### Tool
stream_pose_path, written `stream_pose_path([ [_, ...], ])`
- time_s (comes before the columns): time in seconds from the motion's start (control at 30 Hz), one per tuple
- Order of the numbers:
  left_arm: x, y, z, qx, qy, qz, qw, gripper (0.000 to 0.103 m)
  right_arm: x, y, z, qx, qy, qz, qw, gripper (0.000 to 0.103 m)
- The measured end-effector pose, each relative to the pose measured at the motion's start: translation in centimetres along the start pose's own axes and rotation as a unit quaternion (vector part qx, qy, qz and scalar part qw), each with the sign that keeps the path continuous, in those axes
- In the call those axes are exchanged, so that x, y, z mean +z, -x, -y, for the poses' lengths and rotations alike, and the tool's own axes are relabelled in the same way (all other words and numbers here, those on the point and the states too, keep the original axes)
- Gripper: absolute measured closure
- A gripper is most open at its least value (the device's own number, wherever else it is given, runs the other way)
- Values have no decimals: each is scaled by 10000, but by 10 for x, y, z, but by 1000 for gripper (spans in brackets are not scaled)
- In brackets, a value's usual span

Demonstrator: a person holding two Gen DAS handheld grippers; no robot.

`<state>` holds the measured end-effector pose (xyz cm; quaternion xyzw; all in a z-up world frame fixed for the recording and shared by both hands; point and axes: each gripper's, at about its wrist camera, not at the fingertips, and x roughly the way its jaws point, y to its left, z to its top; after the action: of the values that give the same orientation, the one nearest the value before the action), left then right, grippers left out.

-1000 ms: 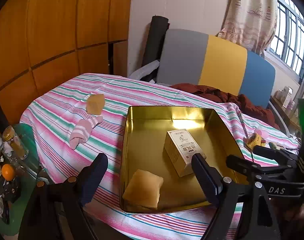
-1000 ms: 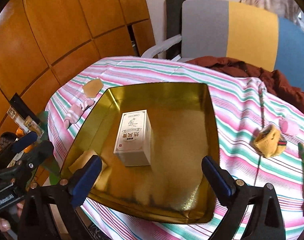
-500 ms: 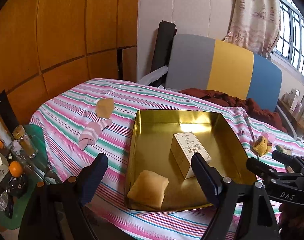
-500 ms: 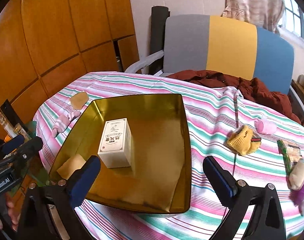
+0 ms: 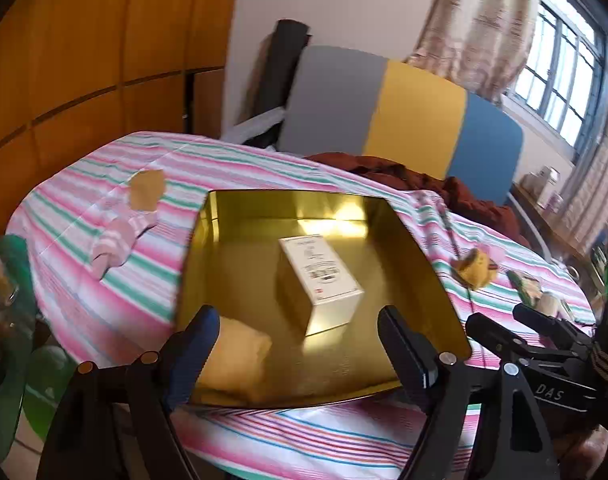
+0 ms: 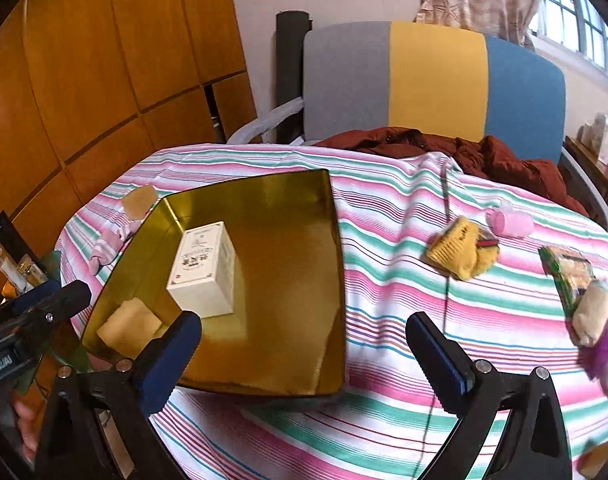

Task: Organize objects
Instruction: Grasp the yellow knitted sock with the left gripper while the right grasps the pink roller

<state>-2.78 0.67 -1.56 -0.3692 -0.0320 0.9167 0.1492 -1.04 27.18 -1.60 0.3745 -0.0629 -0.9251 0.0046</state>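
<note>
Striped tablecloth (image 6: 404, 292): gold tray (image 5: 416, 248) holds white box (image 5: 320, 276) beyond left gripper (image 5: 300, 334); both grippers' fingers apart, empty.

tray (image 6: 332, 248) sits on the counter (image 6: 404, 300) | box (image 6: 204, 268) in the tray's middle, sponge (image 6: 128, 326) in its near left corner | sock (image 5: 120, 236) and pad (image 5: 146, 194) left of the tray | knit bit (image 6: 460, 252), packet (image 6: 570, 276) off to its right | chair (image 6: 432, 80) behind
</note>
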Motion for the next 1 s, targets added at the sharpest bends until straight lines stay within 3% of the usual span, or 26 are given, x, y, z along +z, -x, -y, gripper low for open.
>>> stream_pose_path([
  [0.2, 11, -6, 41, -581, -580, 51, 9966, 18, -12, 10, 36, -245, -373, 61, 9990, 0],
  [0.37, 19, -15, 79, -979, -1064, 83, 9895, 0, -22, 17, 74, -555, -722, 29, 9958, 0],
  [0.63, 32, -51, 145, -1473, -1578, -256, 9761, 0, -39, 37, 140, -1163, -1267, 26, 9851, 0],
  [0.8, 38, -85, 191, -1387, -1946, -588, 9692, 1, -43, 48, 173, -1446, -1566, 83, 9770, 0],
  [1.0, 41, -135, 232, -1443, -1989, -1208, 9618, 12, -41, 57, 195, -1624, -1703, 175, 9718, 0],
])
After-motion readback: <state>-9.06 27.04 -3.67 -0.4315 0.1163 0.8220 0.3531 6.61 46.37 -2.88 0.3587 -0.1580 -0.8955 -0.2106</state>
